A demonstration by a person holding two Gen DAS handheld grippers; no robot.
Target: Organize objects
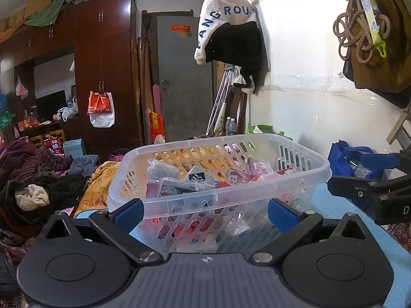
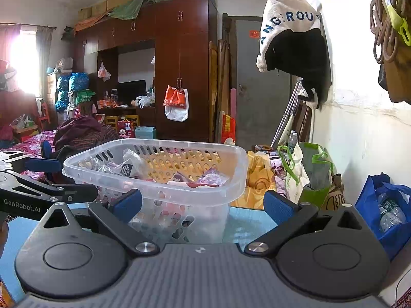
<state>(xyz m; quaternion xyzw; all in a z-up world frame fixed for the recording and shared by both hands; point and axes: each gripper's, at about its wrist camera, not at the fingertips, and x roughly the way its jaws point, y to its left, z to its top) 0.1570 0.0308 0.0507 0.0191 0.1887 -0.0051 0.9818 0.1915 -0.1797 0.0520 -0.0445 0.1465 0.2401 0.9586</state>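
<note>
Both the left gripper [image 1: 205,211] and right gripper [image 2: 203,204] hung spread and empty before the packet-filled basket [image 1: 218,192], which a one-sided nudge could tip.

The white and black garment [image 1: 226,25] hanging on the wall shows blue letters "ANGROU". From the right wrist view, the left hand-held gripper [image 2: 38,177] carries "GenRobot.AI" in white on its black arm. The red sticker [image 1: 180,28] on the grey door [image 1: 185,82] is too small to read.
</note>
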